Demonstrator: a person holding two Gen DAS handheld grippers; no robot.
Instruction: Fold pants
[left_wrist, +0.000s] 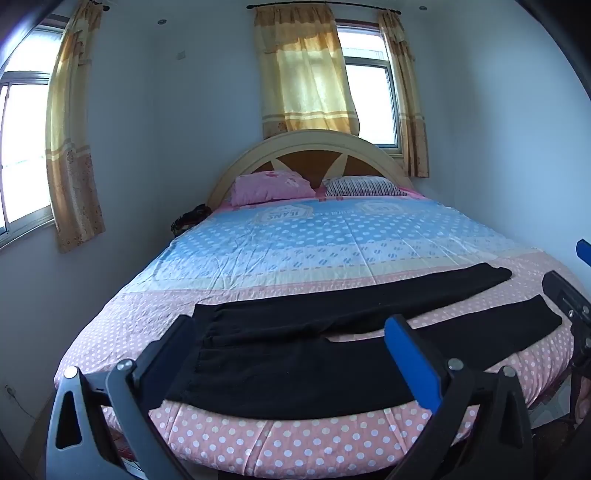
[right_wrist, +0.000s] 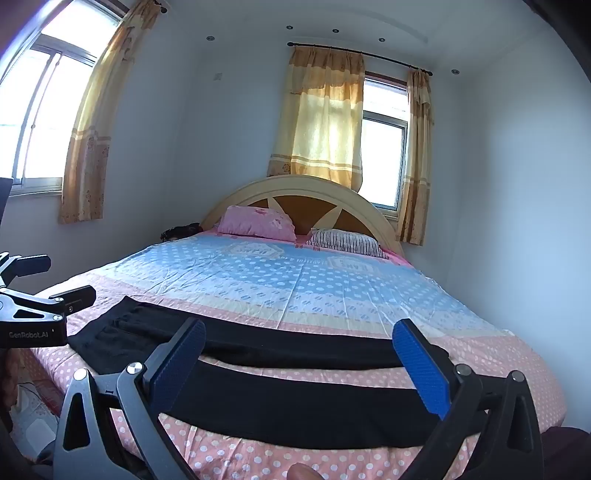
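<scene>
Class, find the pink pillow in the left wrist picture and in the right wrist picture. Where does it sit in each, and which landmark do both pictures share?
Left wrist view: the pink pillow lies just left of centre, against the headboard, left of the striped pillow.
Right wrist view: the pink pillow lies left of centre, again left of the striped pillow.
Shared landmark: the arched headboard behind both pillows.

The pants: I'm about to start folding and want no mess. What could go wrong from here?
1. The pants lie near the foot edge of the bed; a tug toward you might slide them off.
2. The legs are splayed apart, so folding one over the other may leave them misaligned.
3. Both the left gripper and right gripper are open above the cloth; a pinch could catch the sheet too.
</scene>
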